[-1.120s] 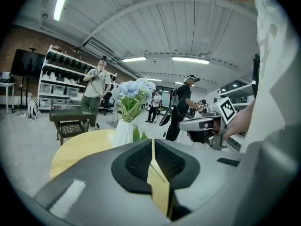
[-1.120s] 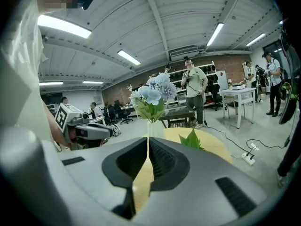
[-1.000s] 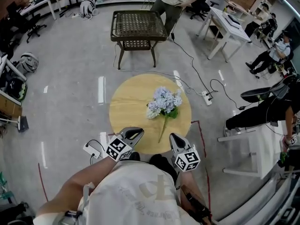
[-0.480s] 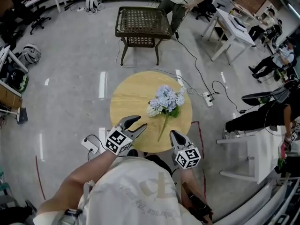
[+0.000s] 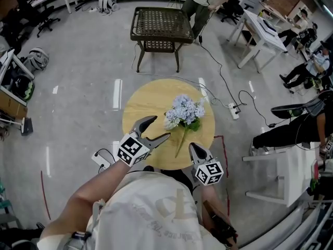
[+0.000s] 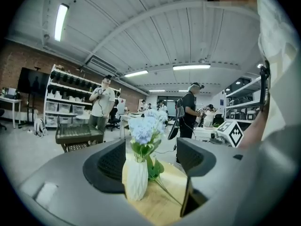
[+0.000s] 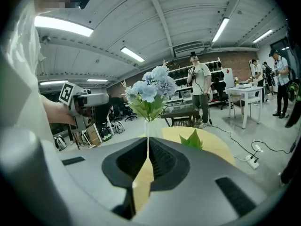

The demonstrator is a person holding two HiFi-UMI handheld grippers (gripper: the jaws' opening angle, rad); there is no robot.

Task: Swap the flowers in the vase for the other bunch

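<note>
A round wooden table (image 5: 140, 116) carries a white vase (image 6: 138, 179) of pale blue flowers (image 5: 171, 121). Just behind it a second blue bunch (image 5: 187, 108) lies flat, its stem (image 5: 181, 142) pointing at me. My left gripper (image 5: 158, 127) hovers over the table's near edge, short of the vase. Its jaws have just been opening, stand wide apart and hold nothing; in the left gripper view (image 6: 150, 161) the vase shows between them, farther off. My right gripper (image 5: 191, 147) sits shut and empty at the near edge, by the stem's end. The right gripper view (image 7: 147, 147) looks at the vase (image 7: 149, 126) and a leaf (image 7: 191, 140).
A dark wicker side table (image 5: 161, 24) stands beyond the round table. Power strips lie on the floor at right (image 5: 233, 110) and near left (image 5: 102, 162), with cables. White desks (image 5: 260, 33) and seated people are at the right; a person stands behind the wicker table.
My left gripper has risen and moved forward over the table's edge toward the vase, and its jaws went from shut to wide open. The right gripper and both bunches stayed put.
</note>
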